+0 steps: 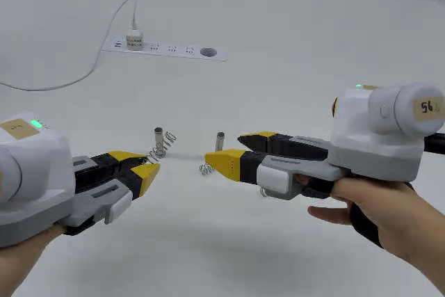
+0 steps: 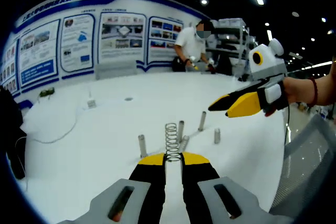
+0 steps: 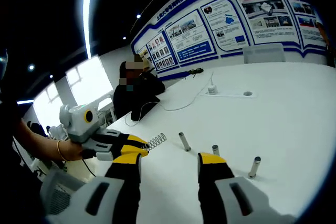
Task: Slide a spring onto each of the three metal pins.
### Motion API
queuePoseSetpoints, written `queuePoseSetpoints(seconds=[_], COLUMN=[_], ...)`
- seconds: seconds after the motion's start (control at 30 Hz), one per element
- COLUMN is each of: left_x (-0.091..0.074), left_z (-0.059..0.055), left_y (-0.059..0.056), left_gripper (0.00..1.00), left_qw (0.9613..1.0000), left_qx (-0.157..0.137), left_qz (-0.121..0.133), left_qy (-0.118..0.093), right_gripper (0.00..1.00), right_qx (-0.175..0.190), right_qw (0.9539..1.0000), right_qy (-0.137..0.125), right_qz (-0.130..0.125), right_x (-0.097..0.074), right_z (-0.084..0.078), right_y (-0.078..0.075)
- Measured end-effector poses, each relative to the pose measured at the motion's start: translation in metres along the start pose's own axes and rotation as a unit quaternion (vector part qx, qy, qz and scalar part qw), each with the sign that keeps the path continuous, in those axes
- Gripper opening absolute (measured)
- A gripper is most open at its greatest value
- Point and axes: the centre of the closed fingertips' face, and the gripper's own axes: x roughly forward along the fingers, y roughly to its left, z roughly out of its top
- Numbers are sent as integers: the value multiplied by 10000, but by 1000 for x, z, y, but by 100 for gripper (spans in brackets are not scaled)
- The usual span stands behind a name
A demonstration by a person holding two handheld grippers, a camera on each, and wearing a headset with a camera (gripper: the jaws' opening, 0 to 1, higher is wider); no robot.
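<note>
On the white bench, my left gripper pinches the spring by its end coils, surely light and bendy, while my right gripper gapes wide.

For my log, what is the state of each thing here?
Left gripper: shut on spring.
Right gripper: open.
Pins: upright, bare.
Loose spring: lying beside a pin, on none.
Power strip: one charger plugged in.

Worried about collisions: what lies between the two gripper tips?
Head view: the spring held by the left gripper, one pin, a loose spring by the right gripper.
</note>
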Motion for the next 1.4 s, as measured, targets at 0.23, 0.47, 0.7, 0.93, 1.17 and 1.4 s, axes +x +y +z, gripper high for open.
queuePoseSetpoints(seconds=[0.23, 0.47, 0.7, 0.93, 1.17, 1.4], left_x=[-6, -16, -23, -27, -29, -30], left_z=[8, 21, 27, 34, 37, 40], left_y=[-9, -13, -17, -23, -28, -33], left_gripper=[10, 10, 10, 10, 10, 10], left_qw=[9998, 9989, 9981, 9969, 9962, 9957], left_qx=[14, 15, -8, -27, 31, 69], left_qz=[-48, -7, 22, -37, -117, -181], left_qy=[-217, -477, -619, -787, -864, -906], right_gripper=[39, 35, 31, 27, 21, 13], right_qx=[377, 565, 1035, 1390, 1692, 1811], right_qw=[9990, 9973, 9915, 9855, 9789, 9757], right_qy=[-146, -299, -467, -541, -597, -648], right_qz=[209, 347, 631, 814, 978, 1050], right_x=[8, 16, 22, 26, 28, 27], right_z=[6, 13, 21, 23, 26, 29], right_y=[13, 25, 38, 45, 49, 51])
